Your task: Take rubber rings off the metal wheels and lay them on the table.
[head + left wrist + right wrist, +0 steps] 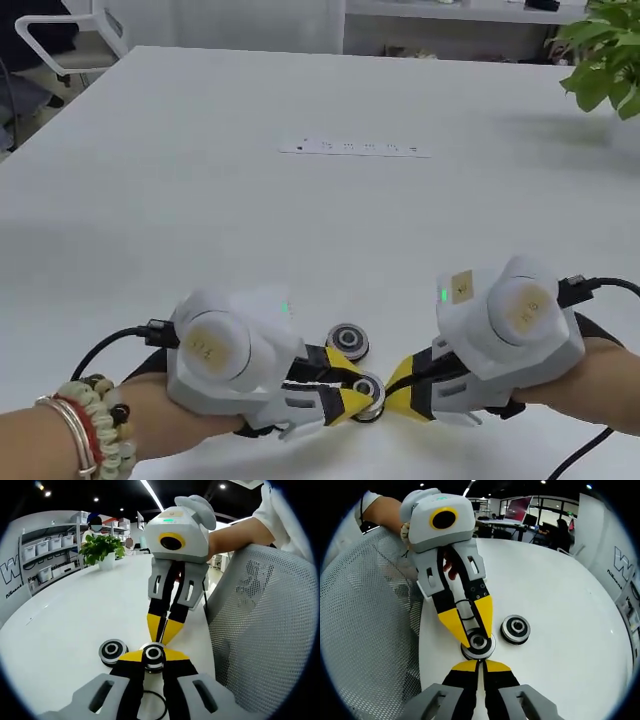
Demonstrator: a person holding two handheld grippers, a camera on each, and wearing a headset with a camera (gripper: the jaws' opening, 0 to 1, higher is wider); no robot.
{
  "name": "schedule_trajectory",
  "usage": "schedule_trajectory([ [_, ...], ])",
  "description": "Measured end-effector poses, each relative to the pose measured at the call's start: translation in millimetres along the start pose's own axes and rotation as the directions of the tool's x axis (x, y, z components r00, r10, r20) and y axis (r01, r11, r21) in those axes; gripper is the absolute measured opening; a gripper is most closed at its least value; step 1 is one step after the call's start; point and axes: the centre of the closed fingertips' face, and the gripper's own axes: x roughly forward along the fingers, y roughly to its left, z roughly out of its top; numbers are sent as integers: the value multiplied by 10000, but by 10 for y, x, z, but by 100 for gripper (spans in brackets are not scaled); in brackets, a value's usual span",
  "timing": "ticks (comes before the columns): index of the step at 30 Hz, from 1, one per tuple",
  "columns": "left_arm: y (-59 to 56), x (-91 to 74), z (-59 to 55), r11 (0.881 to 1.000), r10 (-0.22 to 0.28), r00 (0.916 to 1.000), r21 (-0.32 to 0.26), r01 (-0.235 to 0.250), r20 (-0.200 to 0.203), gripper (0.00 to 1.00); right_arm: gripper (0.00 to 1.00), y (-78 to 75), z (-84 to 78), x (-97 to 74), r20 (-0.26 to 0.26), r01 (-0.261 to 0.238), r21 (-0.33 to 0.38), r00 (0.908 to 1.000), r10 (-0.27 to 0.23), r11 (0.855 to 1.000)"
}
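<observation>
In the head view, your left gripper (348, 383) and your right gripper (396, 390) meet tip to tip low on the white table (300, 230). One metal wheel (368, 390) sits between their yellow tips. A second wheel (347, 340) lies flat just behind it, apart from both tools. A power strip (355, 148) lies well up the table, and a plant (605, 55) leans in at the far right corner.

In the left gripper view, your left gripper (153, 655) has a yellow tip on each side of the metal wheel (153, 657), clamped on it. The right gripper (164, 630) comes down from above with its jaws pressed together, their point touching the wheel's far edge. The second wheel (113, 651) lies just beside it, with a dark band around its rim. A mesh chair back (260, 630) stands at the table's edge.

In the right gripper view, your right gripper (480, 665) has its jaws narrow, tips together right against the metal wheel (478, 644). You cannot tell whether they pinch its rubber. The left gripper (477, 636) reaches in from above and holds that wheel. The second wheel (515, 629) lies near, untouched.
</observation>
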Motion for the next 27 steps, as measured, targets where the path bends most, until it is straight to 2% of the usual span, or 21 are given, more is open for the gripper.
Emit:
schedule_trajectory([
  [1, 0, 0, -1, 10000, -7, 10000, 13, 7, 20, 8, 0, -7, -6, -1, 21, 5, 559, 10000, -6, 9984],
  [4, 1, -1, -3, 10000, -30, 9999, 44, 29, 98, 8, 0, -10, -11, -6, 199, -114, 1465, 9998, 86, 9891],
  [8, 0, 0, -2, 10000, -13, 9999, 3, 13, 156, 8, 0, -22, -28, -27, 320, -250, 2318, 9993, 180, 9724],
  [9, 0, 1, 0, 10000, -15, 9999, 2, 15, 168, 8, 0, -20, -29, -35, 377, -318, 2699, 9990, 225, 9624],
  [11, -1, 2, 2, 10000, -12, 9999, -1, 12, 167, 8, 0, -38, -30, -47, 528, -398, 3006, 9983, 250, 9529],
  [13, -2, 4, 3, 10000, -1, 9999, -26, 2, 160, 8, 0, -43, -33, -61, 662, -494, 3457, 9974, 282, 9370],
  [17, -1, 6, 1, 10000, 18, 9999, -33, -17, 160, 8, 0, -52, -28, -88, 905, -633, 3609, 9954, 326, 9304],
  [18, -1, 5, 1, 10000, 13, 9999, -42, -13, 163, 8, 0, -91, -9, -109, 1029, -497, 3711, 9946, 121, 9272],
  [19, -2, 5, 1, 10000, 15, 9999, -43, -15, 162, 8, 0, -100, 10, -125, 1146, -562, 3796, 9933, 134, 9234],
  [20, 0, 5, 1, 10000, 21, 9999, -39, -20, 168, 8, 0, -86, 68, -139, 1521, -807, 4082, 9882, 194, 9093],
  [21, 0, 5, 1, 10000, 24, 9999, -42, -23, 170, 8, 0, -89, 90, -145, 1681, -931, 4272, 9855, 222, 8993],
  [22, 0, 6, 1, 10000, 27, 9998, -47, -26, 179, 8, 0, -98, 26, -135, 1367, -748, 4175, 9904, 189, 9056],
  [23, 0, 7, 2, 10000, 25, 9998, -52, -24, 188, 8, 0, -88, 29, -130, 1388, -772, 4132, 9901, 210, 9073],
  [25, -1, 7, 4, 10000, 25, 9998, -42, -24, 199, 8, 0, -85, 48, -134, 1465, -859, 4264, 9889, 249, 9004],
  [27, -2, 7, 5, 10000, 33, 9999, -10, -33, 169, 8, 0, -77, 61, -128, 1538, -917, 4268, 9877, 277, 8997],
])
